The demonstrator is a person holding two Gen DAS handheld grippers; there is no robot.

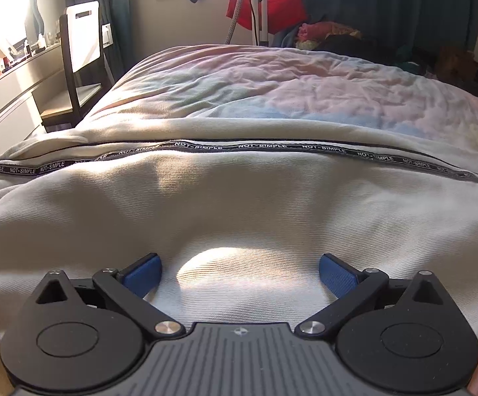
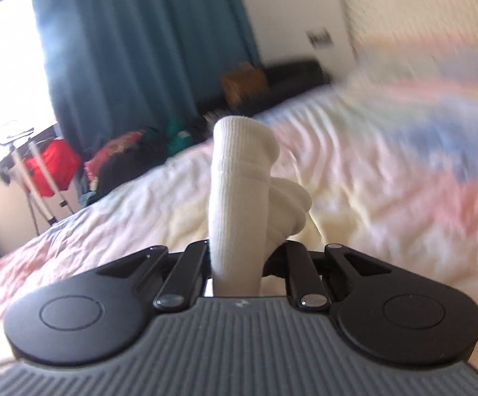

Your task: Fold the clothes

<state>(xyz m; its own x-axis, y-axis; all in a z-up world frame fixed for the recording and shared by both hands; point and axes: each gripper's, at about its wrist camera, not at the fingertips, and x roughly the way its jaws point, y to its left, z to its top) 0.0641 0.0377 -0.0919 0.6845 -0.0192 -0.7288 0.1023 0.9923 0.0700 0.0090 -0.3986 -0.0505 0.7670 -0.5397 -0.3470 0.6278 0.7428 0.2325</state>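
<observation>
— Where is the cream-white ribbed cotton garment (image 1: 239,204) with the black "NOT-SIMPLE" lettered tape (image 1: 239,147) along its seam?

— Spread across the near part of the bed, over the pastel pink-and-blue crumpled bedspread (image 1: 305,89). In the left wrist view it fills everything in front of the left gripper (image 1: 240,272). Its cloth lies between and under the two blue-padded fingers (image 1: 141,275), bulging up a little in the gap, and the tape runs crosswise well ahead of them.

— And those jaws?

— Spread wide apart, resting low on the cloth, pinching nothing.

— The right side?

— The right gripper (image 2: 239,260) has its jaws drawn together on a ribbed cream-white cuff end of the garment (image 2: 239,181). The cuff stands up out of the jaws like a post, with a bunched fold sagging to its right, raised above the bedspread (image 2: 387,198). That view is motion-blurred.

— Anything around the bed?

— Teal curtains (image 2: 133,49), a red bag (image 1: 272,6) by a tripod's legs (image 1: 260,10) under the window, a heap of coloured clothes (image 1: 328,34) at the far edge, and a dark wooden chair with a white panel (image 1: 80,56) beside a pale dresser (image 1: 11,95).
</observation>
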